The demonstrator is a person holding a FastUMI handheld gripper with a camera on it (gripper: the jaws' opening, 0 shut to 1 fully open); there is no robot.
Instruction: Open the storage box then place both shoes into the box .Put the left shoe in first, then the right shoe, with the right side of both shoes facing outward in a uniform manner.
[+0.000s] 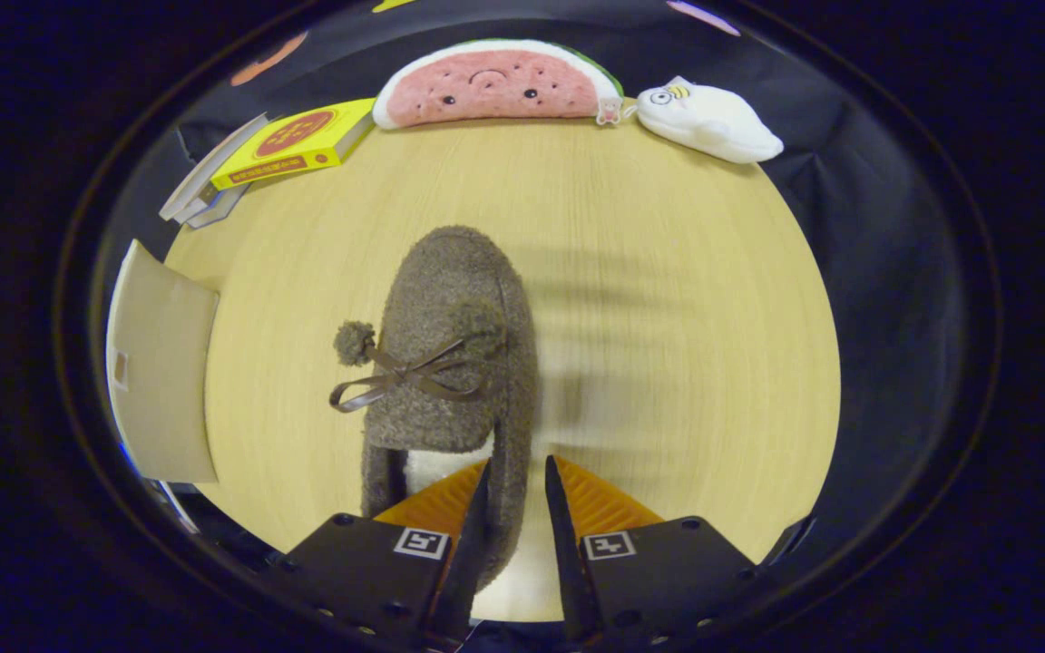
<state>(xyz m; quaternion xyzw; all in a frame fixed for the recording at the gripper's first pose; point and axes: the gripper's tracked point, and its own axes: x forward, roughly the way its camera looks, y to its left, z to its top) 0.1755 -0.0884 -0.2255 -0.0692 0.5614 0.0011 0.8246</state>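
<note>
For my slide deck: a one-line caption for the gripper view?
Gripper clamps the side wall of a brown fuzzy shoe on the wooden table.

Counter: pale wood grain, running far to the booth wall, with soft shadow bands on its middle.
Wall: black cloth, draped and creased, closing in the far side and both flanks.
Light: even and from above, faint sheen on the counter.
Far edge: watermelon cushion, white plush toy, yellow box on books.
</note>
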